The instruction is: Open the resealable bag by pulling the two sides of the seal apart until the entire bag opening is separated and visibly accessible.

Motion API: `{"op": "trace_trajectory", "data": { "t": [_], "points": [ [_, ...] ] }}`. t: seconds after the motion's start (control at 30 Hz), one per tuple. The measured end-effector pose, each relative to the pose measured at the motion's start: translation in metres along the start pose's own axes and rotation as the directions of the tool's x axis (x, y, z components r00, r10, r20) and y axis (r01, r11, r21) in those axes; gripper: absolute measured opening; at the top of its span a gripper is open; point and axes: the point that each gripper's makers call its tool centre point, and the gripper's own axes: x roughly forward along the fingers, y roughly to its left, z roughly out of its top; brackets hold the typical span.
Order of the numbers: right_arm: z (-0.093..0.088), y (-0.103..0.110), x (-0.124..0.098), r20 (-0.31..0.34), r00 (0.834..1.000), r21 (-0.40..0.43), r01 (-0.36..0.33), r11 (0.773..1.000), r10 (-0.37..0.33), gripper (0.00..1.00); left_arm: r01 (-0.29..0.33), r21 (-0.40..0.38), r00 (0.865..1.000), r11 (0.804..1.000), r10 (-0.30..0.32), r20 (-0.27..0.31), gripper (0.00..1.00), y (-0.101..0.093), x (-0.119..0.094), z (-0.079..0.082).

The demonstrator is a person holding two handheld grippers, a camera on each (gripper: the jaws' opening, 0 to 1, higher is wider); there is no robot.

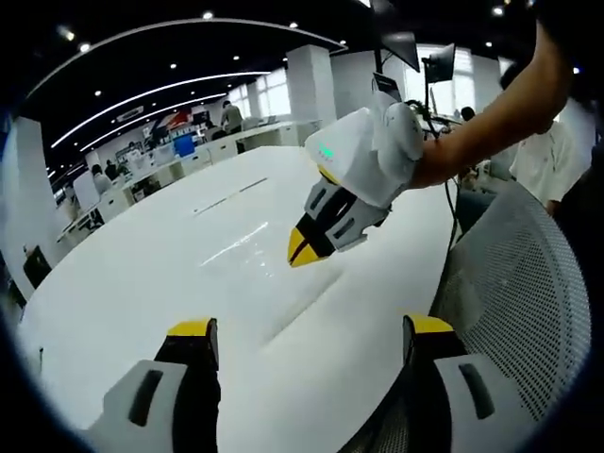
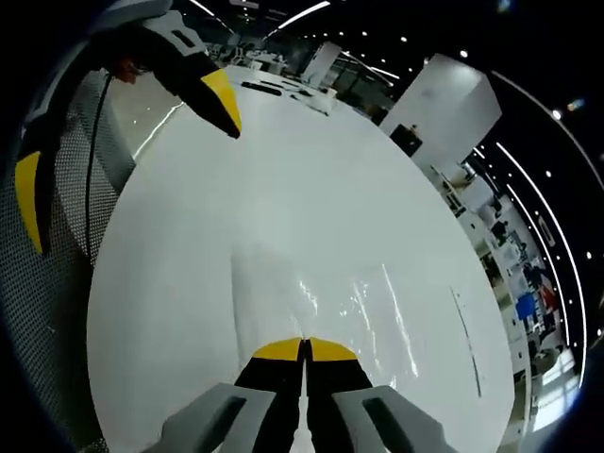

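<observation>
A clear resealable bag (image 1: 247, 253) lies flat on the white table (image 1: 132, 283), hard to see except for its glints and a faint edge. In the left gripper view my right gripper (image 1: 302, 251), held by a bare arm (image 1: 491, 123), points down with its yellow tips together at the bag. My left gripper (image 1: 311, 328) stands open below, short of the bag, with nothing between its fingers. In the right gripper view my right gripper (image 2: 304, 347) is shut at the near edge of the bag (image 2: 354, 293), seemingly pinching the film. The left gripper (image 2: 123, 151) hovers open at the upper left.
A grey mesh chair back (image 1: 528, 283) stands close at the table's edge, also seen as mesh (image 2: 66, 245) with a cable across it. Desks, monitors and several people fill the office behind. The table (image 2: 283, 170) stretches far beyond the bag.
</observation>
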Motion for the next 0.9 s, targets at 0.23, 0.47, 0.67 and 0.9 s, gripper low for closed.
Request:
{"op": "trace_trajectory", "data": {
  "t": [0.23,0.47,0.67,0.9],
  "points": [
    [-0.003,0.012,-0.003,-0.004,1.0,0.047,-0.022,0.999,0.022,0.0,-0.007,-0.006,1.0,1.0,0.007,-0.001,0.78,0.002,-0.002,0.0],
    [-0.006,0.024,-0.013,0.029,0.999,0.179,-0.031,0.983,0.026,0.07,-0.008,-0.003,1.0,1.0,0.008,-0.005,0.79,0.002,-0.002,-0.001],
    [-0.013,0.024,-0.034,0.048,0.999,0.331,-0.016,0.943,0.0,0.2,-0.016,-0.008,1.0,1.0,0.016,-0.004,0.82,0.008,-0.005,-0.003],
    [-0.017,0.021,-0.065,0.096,0.99,0.464,0.048,0.884,-0.104,0.4,-0.075,-0.085,0.996,0.994,0.079,0.042,0.94,0.025,-0.011,-0.002]
  ]
}}
